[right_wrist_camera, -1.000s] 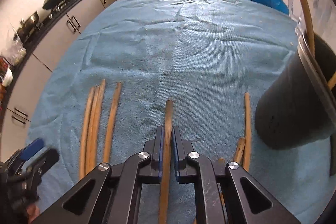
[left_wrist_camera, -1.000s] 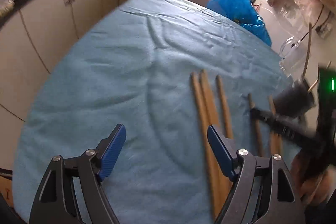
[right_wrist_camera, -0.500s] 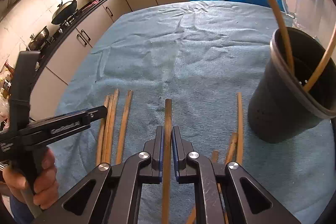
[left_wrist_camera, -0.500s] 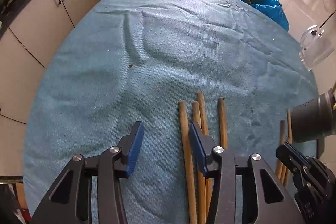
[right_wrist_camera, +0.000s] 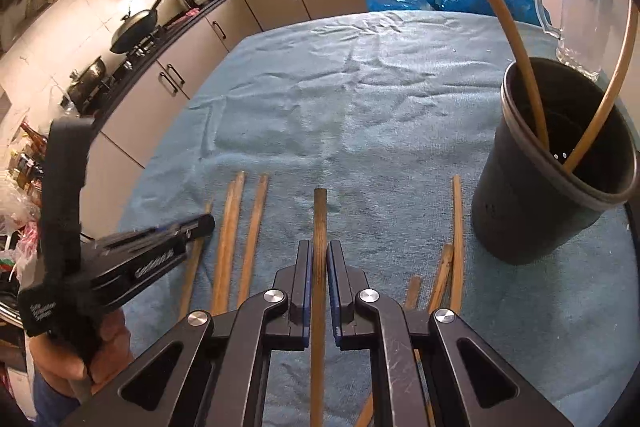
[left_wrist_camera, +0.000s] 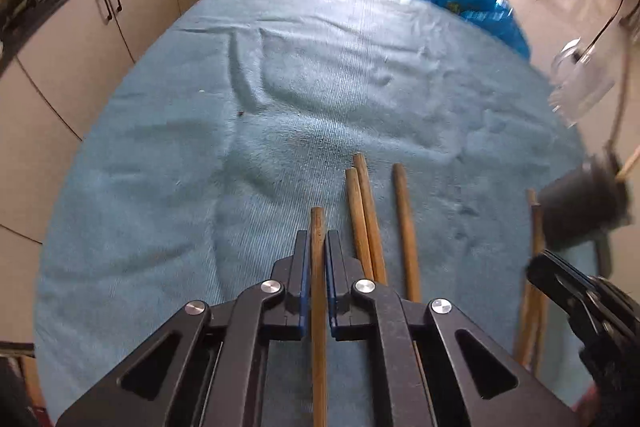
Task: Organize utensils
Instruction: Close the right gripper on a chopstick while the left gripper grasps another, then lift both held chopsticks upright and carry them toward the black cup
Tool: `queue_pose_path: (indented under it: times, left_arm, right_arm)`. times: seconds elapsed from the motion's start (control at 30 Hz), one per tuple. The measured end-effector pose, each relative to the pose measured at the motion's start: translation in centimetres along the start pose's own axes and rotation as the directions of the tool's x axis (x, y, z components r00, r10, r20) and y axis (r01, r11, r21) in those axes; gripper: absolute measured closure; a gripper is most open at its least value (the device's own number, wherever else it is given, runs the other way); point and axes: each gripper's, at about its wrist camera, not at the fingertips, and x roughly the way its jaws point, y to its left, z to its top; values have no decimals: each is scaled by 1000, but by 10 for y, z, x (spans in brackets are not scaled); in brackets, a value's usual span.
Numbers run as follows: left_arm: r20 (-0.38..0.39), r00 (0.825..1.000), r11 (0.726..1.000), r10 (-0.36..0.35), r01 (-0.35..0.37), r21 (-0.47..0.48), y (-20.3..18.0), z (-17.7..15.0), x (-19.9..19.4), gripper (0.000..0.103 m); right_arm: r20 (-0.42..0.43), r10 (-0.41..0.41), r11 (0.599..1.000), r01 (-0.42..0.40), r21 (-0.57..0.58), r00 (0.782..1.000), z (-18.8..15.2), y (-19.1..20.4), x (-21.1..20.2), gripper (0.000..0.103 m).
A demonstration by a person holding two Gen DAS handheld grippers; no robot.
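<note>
Bench (right_wrist_camera: pixel 360 99) draped in ribbed, wrinkled blue towelling. One round black plastic holder (right_wrist_camera: pixel 552 187) holds two slender wooden sticks. Left gripper (left_wrist_camera: pixel 318 259), fingers having just closed, clamps one wooden chopstick (left_wrist_camera: pixel 317 227); right gripper (right_wrist_camera: pixel 319 267) clamps another stick (right_wrist_camera: pixel 319 219). Three chopsticks (left_wrist_camera: pixel 368 219) lie loose just beside the left gripper.
</note>
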Motion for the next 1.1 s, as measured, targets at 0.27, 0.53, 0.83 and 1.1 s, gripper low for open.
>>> queue_pose_path:
  times: [0.27, 0.53, 0.83, 1.1]
  left_arm:
    - [195, 979, 998, -58, 57, 10, 8, -17, -76, 96]
    - [339, 937, 996, -84, 73, 46, 0, -30, -140, 96]
    - [399, 911, 994, -108, 86, 73, -4, -44, -177, 96]
    - [424, 898, 993, -115, 93, 74, -4, -46, -194, 96]
  right_arm:
    - [180, 76, 997, -69, -43, 981, -12, 18, -53, 95]
    - [334, 114, 990, -77, -122, 936, -29, 41, -109, 95]
    - [395, 140, 983, -81, -164, 908, -45, 49, -134, 95]
    - [428, 150, 981, -79, -179, 891, -52, 54, -149, 95]
